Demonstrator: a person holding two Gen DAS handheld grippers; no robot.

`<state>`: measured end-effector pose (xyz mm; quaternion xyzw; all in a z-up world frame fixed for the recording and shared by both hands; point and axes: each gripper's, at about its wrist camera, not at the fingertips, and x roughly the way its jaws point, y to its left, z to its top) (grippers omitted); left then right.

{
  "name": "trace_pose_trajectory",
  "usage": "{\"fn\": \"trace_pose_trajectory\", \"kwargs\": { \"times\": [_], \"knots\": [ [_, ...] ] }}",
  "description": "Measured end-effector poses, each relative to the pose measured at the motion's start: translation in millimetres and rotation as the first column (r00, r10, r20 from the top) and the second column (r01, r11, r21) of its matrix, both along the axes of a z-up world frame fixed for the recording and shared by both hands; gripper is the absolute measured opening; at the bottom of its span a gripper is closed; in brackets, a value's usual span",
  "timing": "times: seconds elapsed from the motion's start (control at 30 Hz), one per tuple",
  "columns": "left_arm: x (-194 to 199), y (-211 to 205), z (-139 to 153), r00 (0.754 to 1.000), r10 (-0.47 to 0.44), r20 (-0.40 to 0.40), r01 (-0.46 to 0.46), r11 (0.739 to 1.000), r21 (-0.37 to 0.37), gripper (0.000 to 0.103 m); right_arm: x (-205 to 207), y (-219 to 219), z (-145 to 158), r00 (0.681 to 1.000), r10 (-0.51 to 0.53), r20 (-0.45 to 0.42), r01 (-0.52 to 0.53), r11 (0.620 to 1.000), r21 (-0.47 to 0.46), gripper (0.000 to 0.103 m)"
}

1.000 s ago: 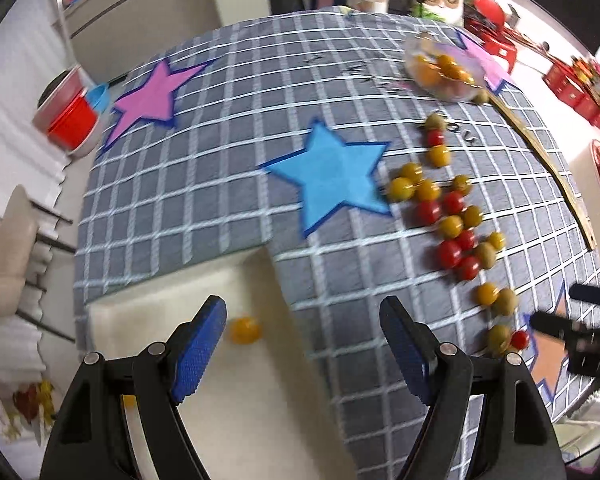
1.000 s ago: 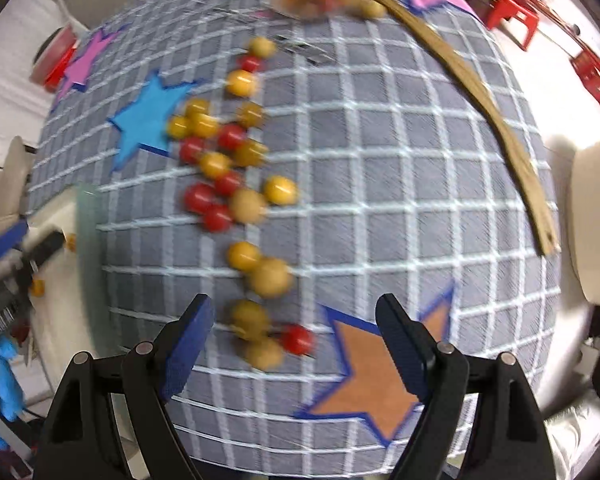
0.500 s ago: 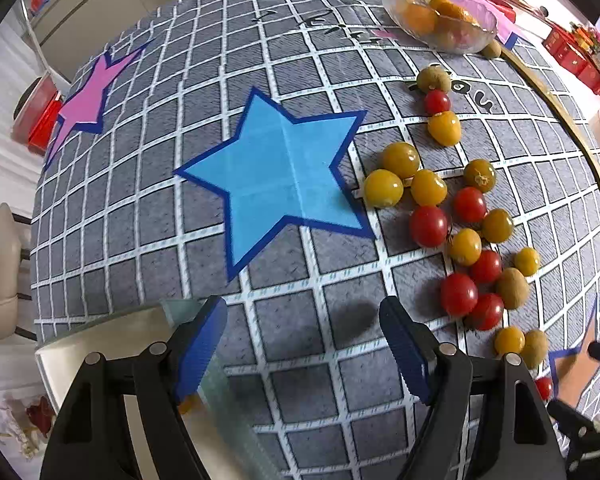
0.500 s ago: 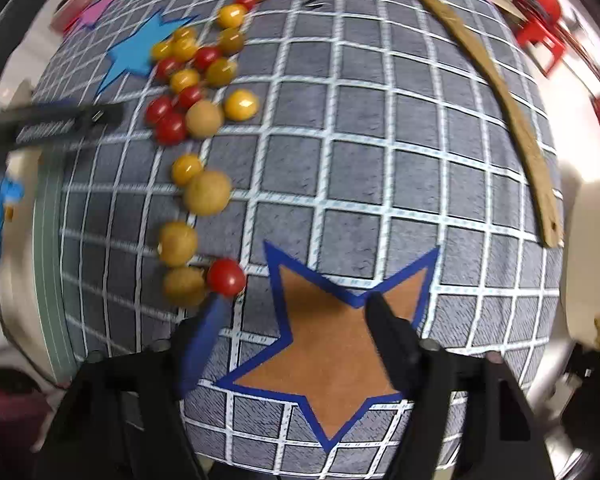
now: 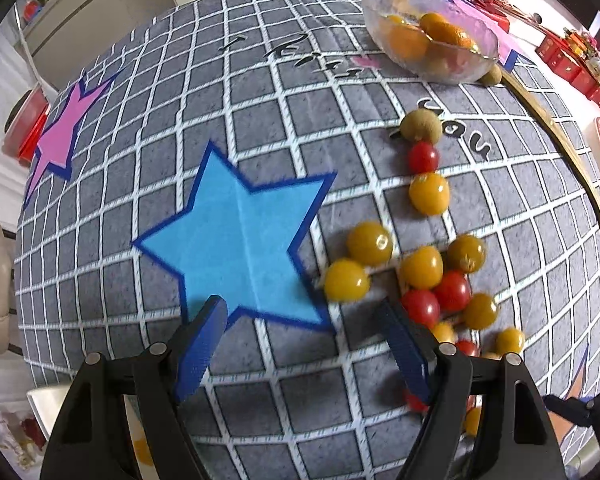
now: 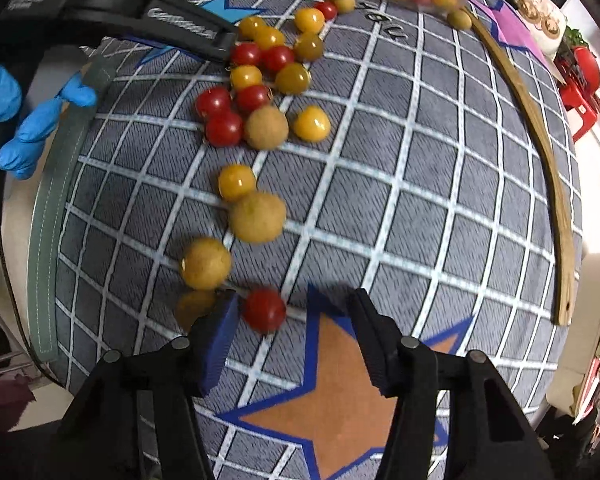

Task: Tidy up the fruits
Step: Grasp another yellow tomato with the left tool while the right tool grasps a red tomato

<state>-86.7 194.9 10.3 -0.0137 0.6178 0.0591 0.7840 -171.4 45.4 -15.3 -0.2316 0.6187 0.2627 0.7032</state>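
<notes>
Right gripper [image 6: 292,336] has just been closing, jaws still apart, and it sits lower than a second ago, now straddling the red tomato [image 6: 265,309] at the near end of the fruit line; the tomato lies just beside the left pad, not clamped yet, with a tan fruit [image 6: 194,306] touching the outside of that pad. Likely a pick of the red one, with a risk of nudging the tan neighbour. Left gripper [image 5: 306,344] is wide apart and empty; since a second ago it has come off the white tray [image 5: 50,400] at the desk edge, across the blue star [image 5: 240,248], and now hangs beside the main cluster, its right pad next to a red tomato [image 5: 420,306] and just short of a yellow tomato [image 5: 346,280]. Probably lining up its own pick. A blue-gloved hand [image 6: 36,120] holds it. Most fruit is still loose, so sorting is early. Fruit runs in a loose line from the orange star [image 6: 340,400] up to a kiwi [image 5: 420,126] near the glass bowl [image 5: 432,36], which holds oranges. Desk [image 5: 260,92] is covered in grey grid cloth with a pink star [image 5: 58,140] far left; wooden strip [image 6: 540,152] along the right. Red stools and clutter beyond.
</notes>
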Motion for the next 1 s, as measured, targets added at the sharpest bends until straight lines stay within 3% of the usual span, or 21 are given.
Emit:
{"fn": "trace_pose_trajectory", "kwargs": {
  "times": [0.07,0.2,0.27,0.3,0.5,0.63,0.8,1.0],
  "knots": [
    [10,-1,2,1.000,-0.007,0.005,0.007,1.000,-0.020,0.064,9,12,2,1.000,0.004,0.005,-0.004,1.000,0.005,0.050],
    [25,-9,5,1.000,-0.026,0.003,0.026,0.999,-0.036,0.045,30,35,5,1.000,0.007,0.002,-0.007,1.000,0.013,0.025],
    [30,-22,7,0.999,-0.040,0.004,0.040,0.997,-0.059,0.024,36,39,6,1.000,-0.003,-0.017,0.003,1.000,0.027,0.016],
    [31,-28,8,0.999,-0.046,0.004,0.046,0.997,-0.057,0.022,38,39,8,0.999,-0.016,-0.039,0.018,0.999,0.043,0.012],
    [10,-43,16,1.000,0.006,-0.003,-0.006,0.988,-0.156,0.022,59,14,11,0.977,-0.154,-0.144,0.174,0.976,0.134,0.010],
    [-2,-39,26,1.000,0.028,0.009,-0.026,0.984,-0.173,0.022,73,4,16,0.956,-0.220,-0.193,0.253,0.952,0.173,0.010],
    [-21,-44,41,0.999,0.031,0.032,-0.026,0.986,-0.163,0.022,81,-3,20,0.944,-0.254,-0.210,0.294,0.938,0.187,0.010],
    [-46,-16,45,0.998,0.051,0.043,-0.043,0.985,-0.168,0.022,90,5,25,0.946,-0.256,-0.200,0.291,0.941,0.170,0.010]
  ]
}}
